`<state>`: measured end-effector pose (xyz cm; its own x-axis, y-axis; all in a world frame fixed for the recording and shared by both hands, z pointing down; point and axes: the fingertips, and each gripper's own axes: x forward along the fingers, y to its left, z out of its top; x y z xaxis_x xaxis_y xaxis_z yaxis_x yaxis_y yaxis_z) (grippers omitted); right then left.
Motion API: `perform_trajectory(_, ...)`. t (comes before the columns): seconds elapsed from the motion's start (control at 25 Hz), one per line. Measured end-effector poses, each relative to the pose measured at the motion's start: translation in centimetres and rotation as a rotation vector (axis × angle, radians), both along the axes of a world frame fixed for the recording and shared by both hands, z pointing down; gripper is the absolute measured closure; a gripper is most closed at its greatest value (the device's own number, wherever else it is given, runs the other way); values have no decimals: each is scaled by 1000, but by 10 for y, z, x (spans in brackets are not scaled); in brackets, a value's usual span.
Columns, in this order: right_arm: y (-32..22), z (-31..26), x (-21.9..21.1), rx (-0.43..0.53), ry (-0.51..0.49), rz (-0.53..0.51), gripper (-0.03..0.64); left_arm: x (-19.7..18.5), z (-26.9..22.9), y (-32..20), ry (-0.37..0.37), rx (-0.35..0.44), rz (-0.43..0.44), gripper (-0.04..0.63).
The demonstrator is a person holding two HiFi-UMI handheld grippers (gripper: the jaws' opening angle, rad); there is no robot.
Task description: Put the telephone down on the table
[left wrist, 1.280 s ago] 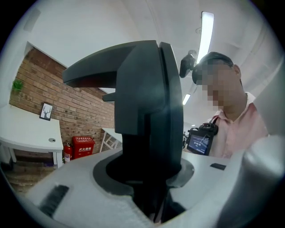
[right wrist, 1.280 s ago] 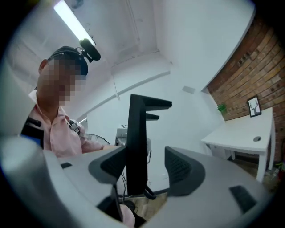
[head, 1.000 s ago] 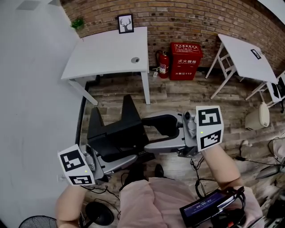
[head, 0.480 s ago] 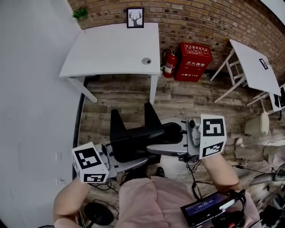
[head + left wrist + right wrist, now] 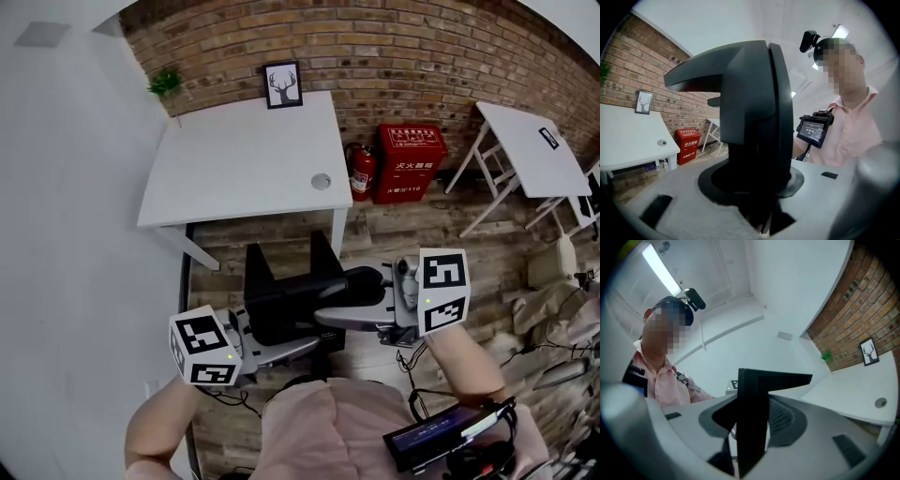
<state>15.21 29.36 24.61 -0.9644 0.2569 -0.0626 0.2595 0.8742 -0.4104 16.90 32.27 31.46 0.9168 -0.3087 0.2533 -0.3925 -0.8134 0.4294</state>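
- The telephone (image 5: 292, 292), black and angular, is off the table — it hangs between both grippers above the wooden floor (image 5: 473, 246), just near of the white table (image 5: 234, 169).
- Left gripper (image 5: 298, 349): jaws partly closed, clamped on the telephone's lower near-left part.
- Right gripper (image 5: 330, 317): jaws have just been closing — they pinch a thin black panel of the telephone from the right.
- A framed deer picture (image 5: 283, 84) stands at the table's far edge.

Person wearing a pale pink collared shirt (image 5: 319, 427), a black camera (image 5: 809, 39) mounted above the head, and a black screen unit (image 5: 439, 435) with a blue-lit display at the chest, with a dark shoulder strap (image 5: 684, 379) and a thin black cable (image 5: 413, 394)
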Motion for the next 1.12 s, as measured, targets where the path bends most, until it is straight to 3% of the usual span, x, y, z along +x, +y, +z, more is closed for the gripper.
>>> perform_trajectory(0.28, -33, 2, -21, 6, -6, 56, 449, -23, 4, -34, -16, 16, 53, 434)
perform_trajectory(0.6, -65, 25, -26, -55, 8, 93, 449, -28, 26, -61, -3, -36, 86, 434)
perform_trajectory(1.12, -169, 65, -52, -96, 7, 51, 449, -52, 62, -164, -16, -86, 41, 434)
